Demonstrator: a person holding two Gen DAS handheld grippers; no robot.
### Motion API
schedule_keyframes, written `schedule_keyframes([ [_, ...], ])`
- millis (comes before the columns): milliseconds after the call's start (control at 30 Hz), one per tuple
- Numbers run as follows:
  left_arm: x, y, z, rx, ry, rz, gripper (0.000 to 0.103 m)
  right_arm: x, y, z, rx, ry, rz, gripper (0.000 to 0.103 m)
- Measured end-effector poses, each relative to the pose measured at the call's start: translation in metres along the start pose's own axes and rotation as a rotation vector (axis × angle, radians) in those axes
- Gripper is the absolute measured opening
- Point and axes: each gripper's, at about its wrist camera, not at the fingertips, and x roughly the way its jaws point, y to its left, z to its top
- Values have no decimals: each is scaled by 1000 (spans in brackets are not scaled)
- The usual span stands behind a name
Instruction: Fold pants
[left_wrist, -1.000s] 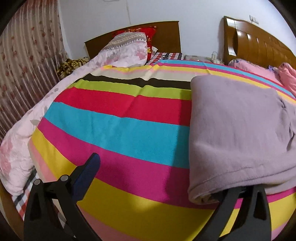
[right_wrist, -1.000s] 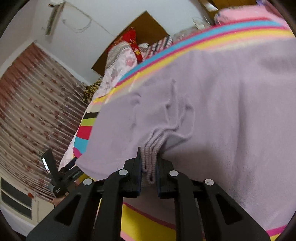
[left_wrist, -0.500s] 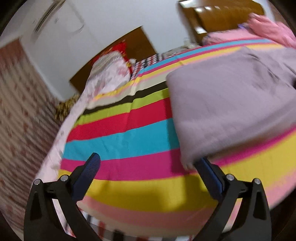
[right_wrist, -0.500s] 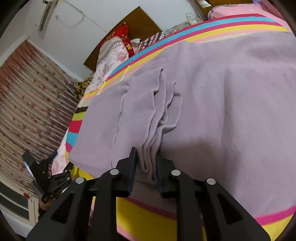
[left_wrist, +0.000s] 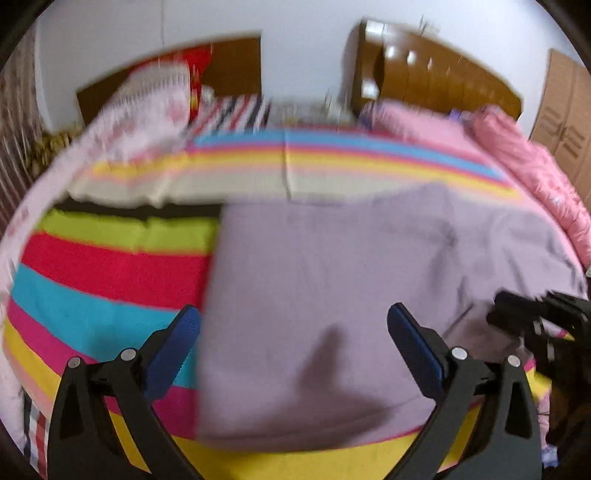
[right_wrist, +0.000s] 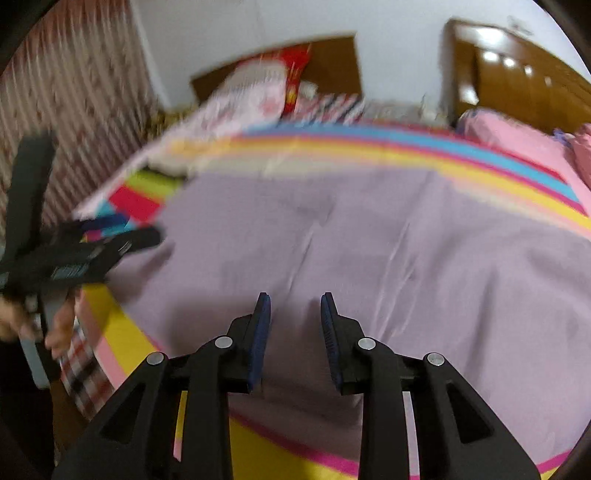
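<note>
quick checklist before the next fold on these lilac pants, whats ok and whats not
1. Left hand-held gripper open with nothing between its fingers: ok.
2. Right hand-held gripper open and not holding cloth: ok.
3. Lilac pants lying flat on the striped bedspread: ok, only light creases.
4. Near edge of the pants within the bedspread: ok.
5. Folded layers lined up squarely: cannot tell, the pictures are blurred.
6. Grippers apart from each other: ok.

White wall (left_wrist: 303, 55), two wooden headboards (left_wrist: 436, 81), patterned curtain (right_wrist: 85, 96), wooden wardrobe (left_wrist: 565, 125).
</note>
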Motion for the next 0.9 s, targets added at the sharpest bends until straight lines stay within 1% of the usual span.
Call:
schedule_keyframes([
  [33,12,-3,-6,10,40,16,101,0,0,-8,-19,-5,-2,28],
  [67,18,-6,-13,25,62,31,101,-4,2,-15,-48,-33,-7,29],
  [100,22,-8,-20,52,56,40,101,-8,1,-21,-71,-41,-3,31],
  [133,20,-8,-22,64,38,38,101,-10,0,-22,-67,-39,4,32],
  [167,18,-8,-22,64,49,32,101,-12,-2,-22,-57,-28,14,35],
  [200,17,-5,-18,57,66,24,101,-16,-5,-19,-55,-5,33,40],
  [233,13,-3,-10,43,63,18,101,-20,-8,-14,-55,15,60,41],
  [267,4,0,0,26,29,1,101,-24,-12,-6,-46,11,88,43],
  [300,-2,1,8,15,-2,-15,101,-26,-14,3,-36,-12,98,44],
  [333,-8,1,22,6,-38,-40,101,-29,-19,13,-31,-42,91,45],
  [367,-9,0,34,3,-62,-55,101,-28,-24,23,-32,-65,62,47],
  [400,-8,-1,47,6,-83,-60,101,-25,-27,32,-33,-78,46,47],
  [467,2,-6,63,17,-114,-60,101,-10,-33,46,-24,-87,52,47],
  [500,21,-8,73,16,-103,-37,101,-2,-35,51,-23,-76,37,47],
  [533,38,-8,77,13,-73,1,101,10,-38,54,-28,-51,10,47],
  [567,50,-8,79,12,-48,28,101,17,-41,55,-29,-35,1,47],
  [600,69,-7,77,5,-5,51,101,27,-45,53,-20,-6,0,49],
  [633,78,-6,75,-2,15,50,101,33,-47,51,-13,9,-1,49],
  [667,86,-4,71,-5,22,49,102,32,-47,49,-19,-9,3,50],
  [733,86,-2,63,-7,-11,44,102,31,-49,44,-29,-29,25,52],
  [833,89,5,65,-48,-8,26,102,34,-53,43,-14,-50,38,55],
  [900,90,3,63,-55,-9,36,102,38,-49,46,-24,-54,25,61],
])
